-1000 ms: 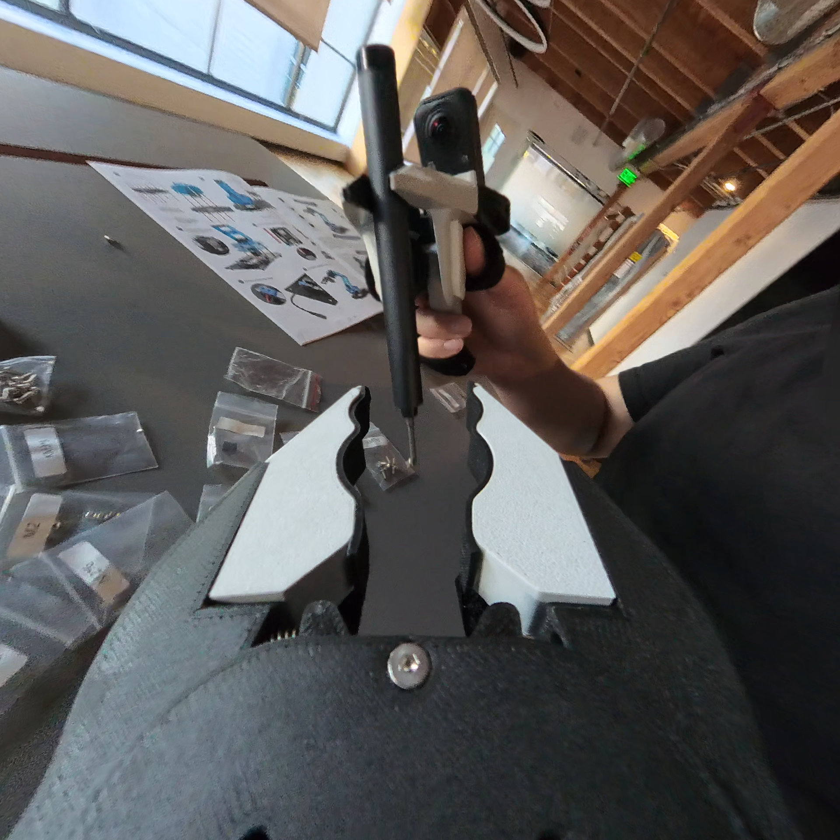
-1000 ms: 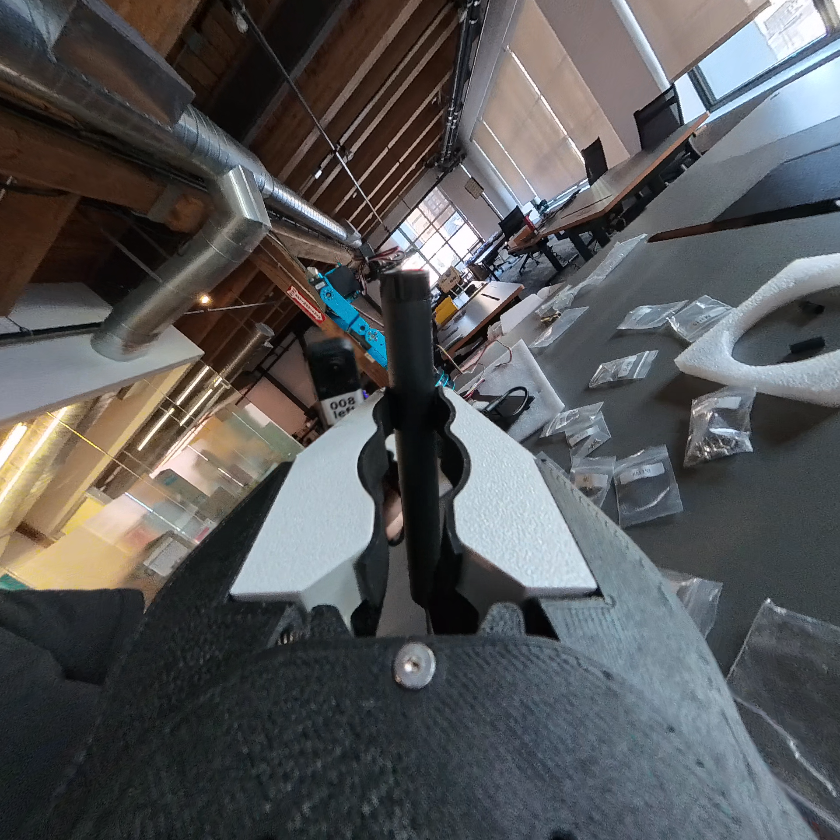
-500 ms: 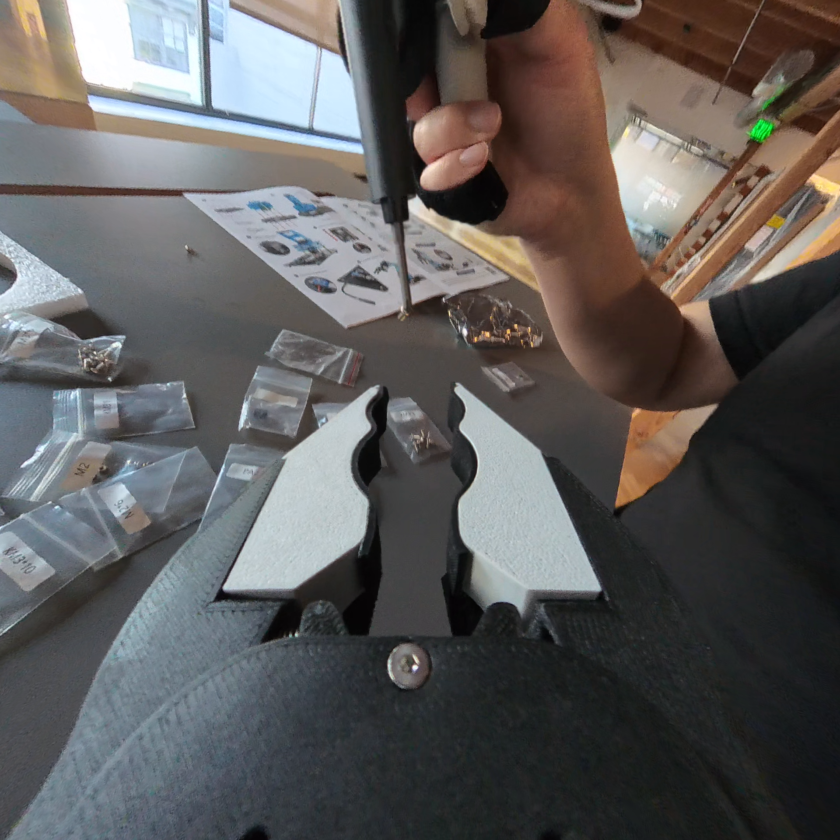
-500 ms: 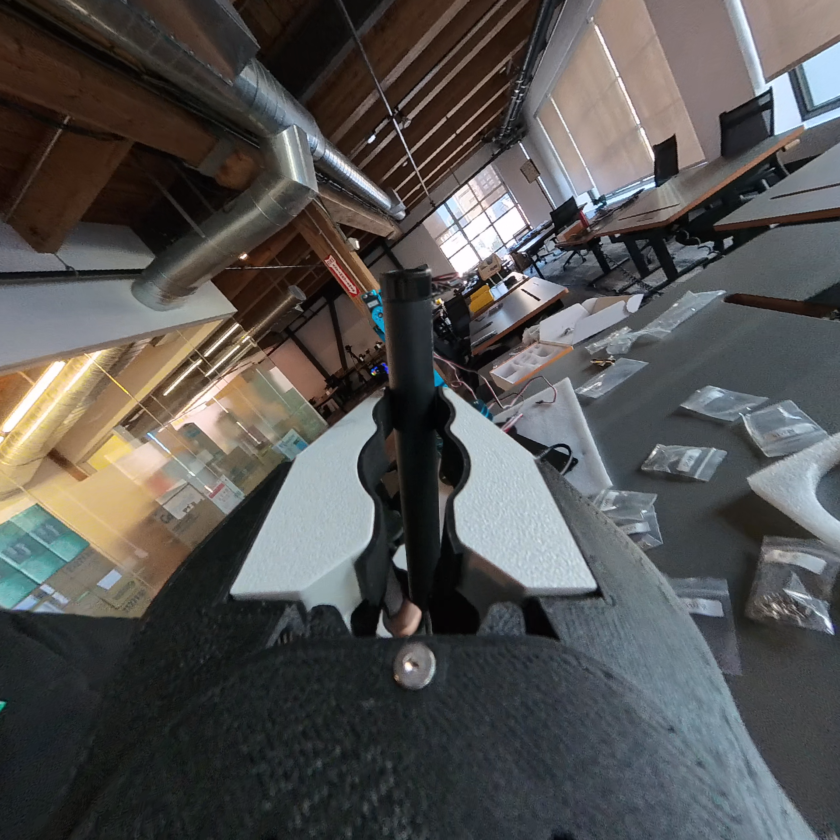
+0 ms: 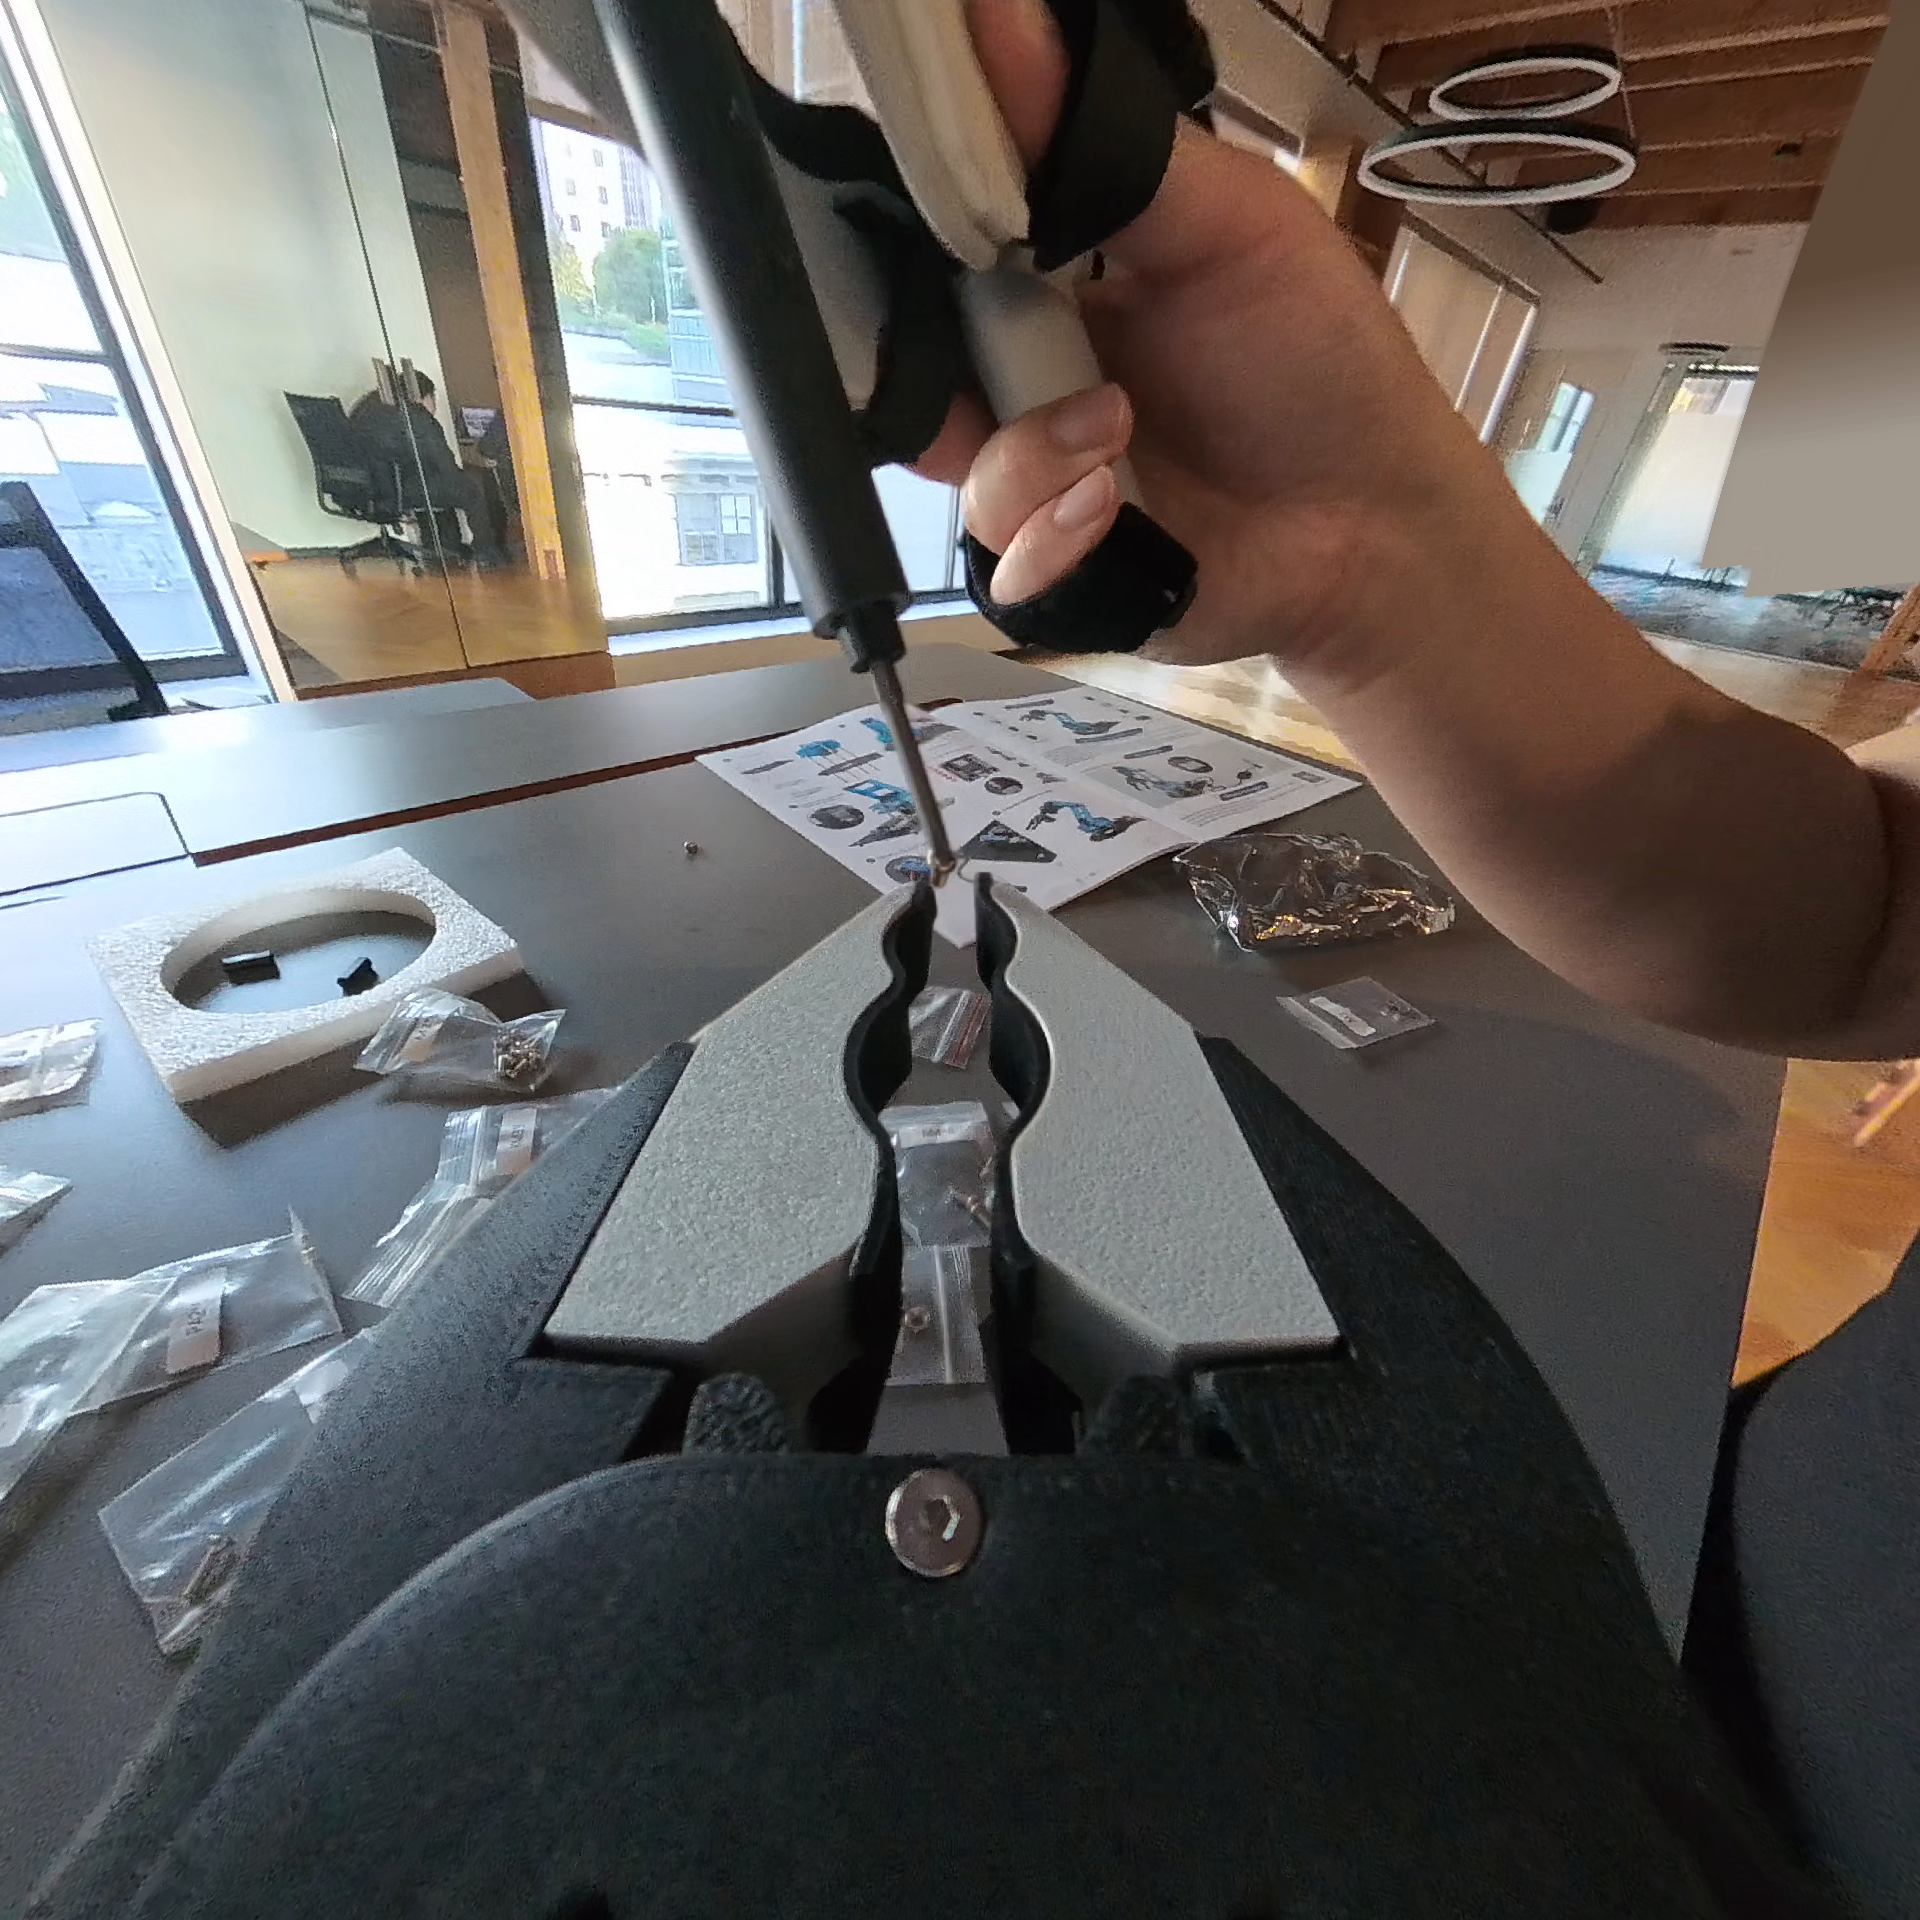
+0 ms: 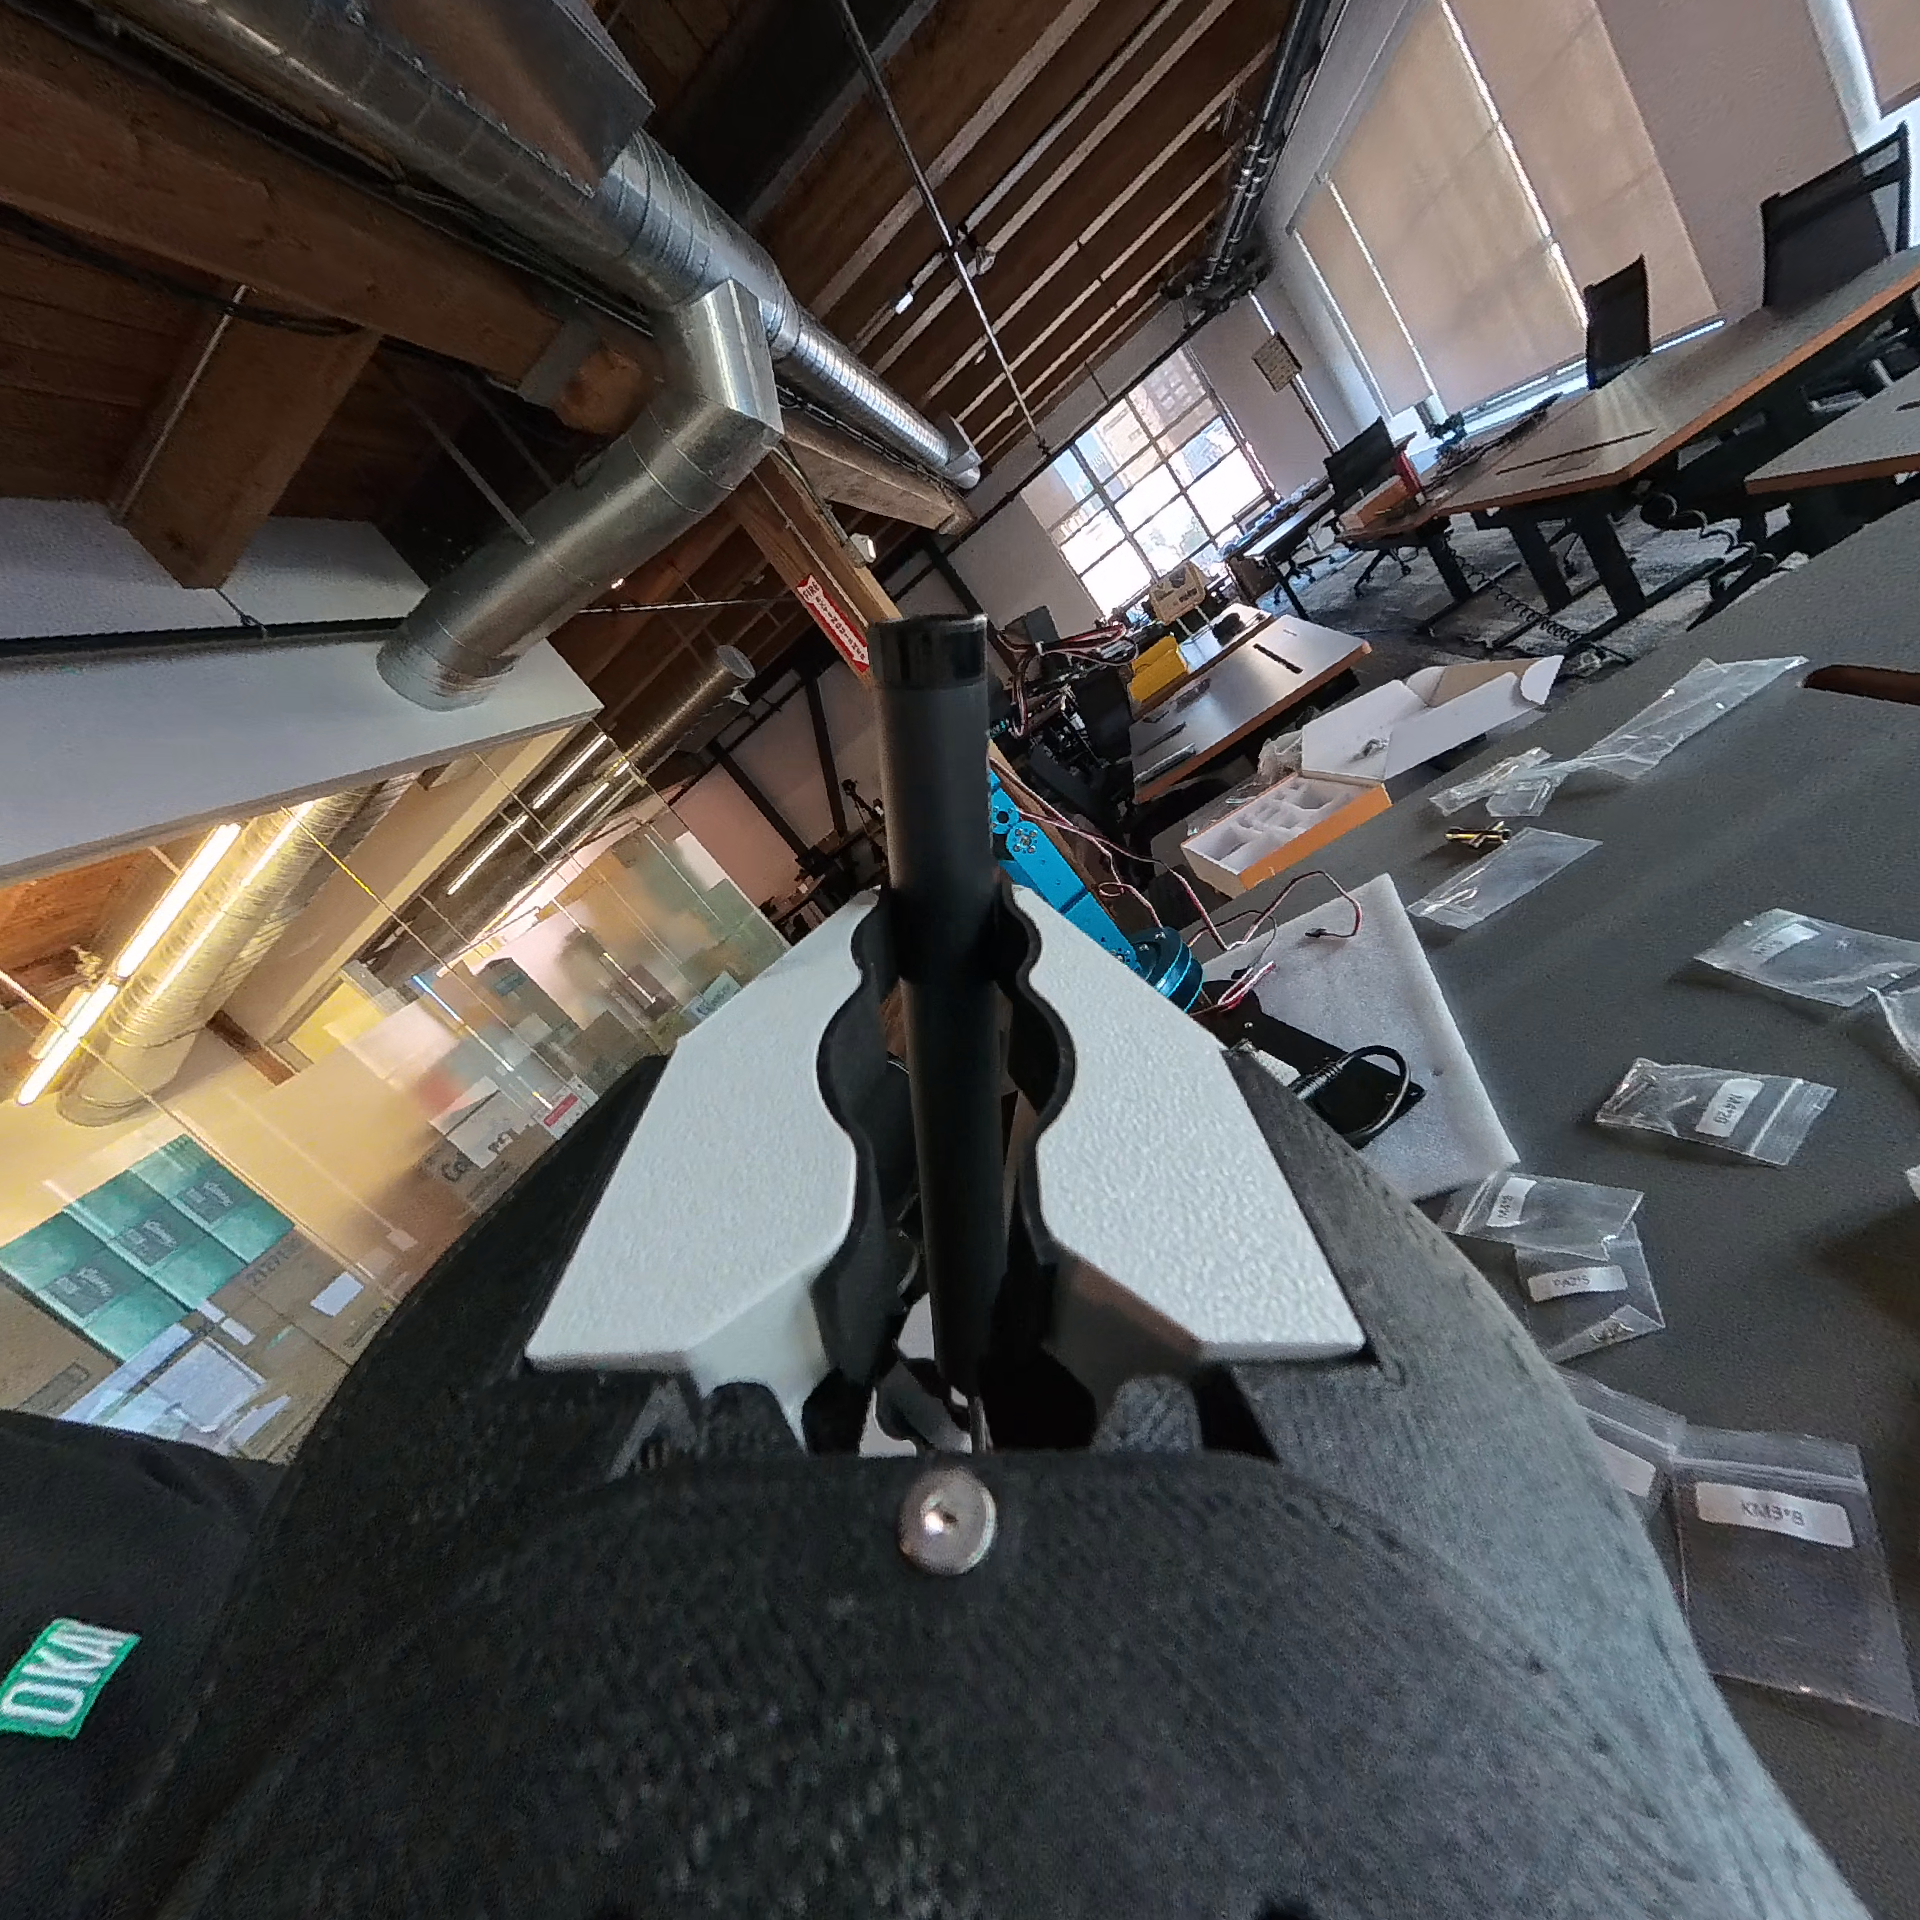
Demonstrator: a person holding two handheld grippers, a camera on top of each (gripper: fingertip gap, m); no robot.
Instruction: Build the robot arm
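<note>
My right gripper (image 6: 940, 920) is shut on a black screwdriver (image 6: 935, 790), whose handle sticks out past the fingertips. In the left wrist view a hand holds that gripper (image 5: 997, 312) high above the table, and the screwdriver (image 5: 769, 343) slants down. Its thin bit carries a small screw (image 5: 941, 871) right at the tips of my left gripper (image 5: 951, 896). The left jaws stand a narrow gap apart, above the dark grey table (image 5: 1455, 1195), with the screw just over the gap. I cannot tell whether the fingers touch it.
A printed instruction sheet (image 5: 1039, 790) lies beyond the fingertips and a crumpled silver foil bag (image 5: 1309, 899) lies to its right. A white foam block (image 5: 135, 977) with a round hole sits at the left. Several small plastic bags of hardware (image 5: 457, 1044) are scattered about, and one loose screw (image 5: 690, 849) lies on the table. Tip to tip, the grippers are about 15 centimetres apart.
My left jaws have narrowed from wide open to a slim gap. The left gripper has risen and tilted up. The screwdriver tip has left the bag on the table and now meets my left fingertips.
</note>
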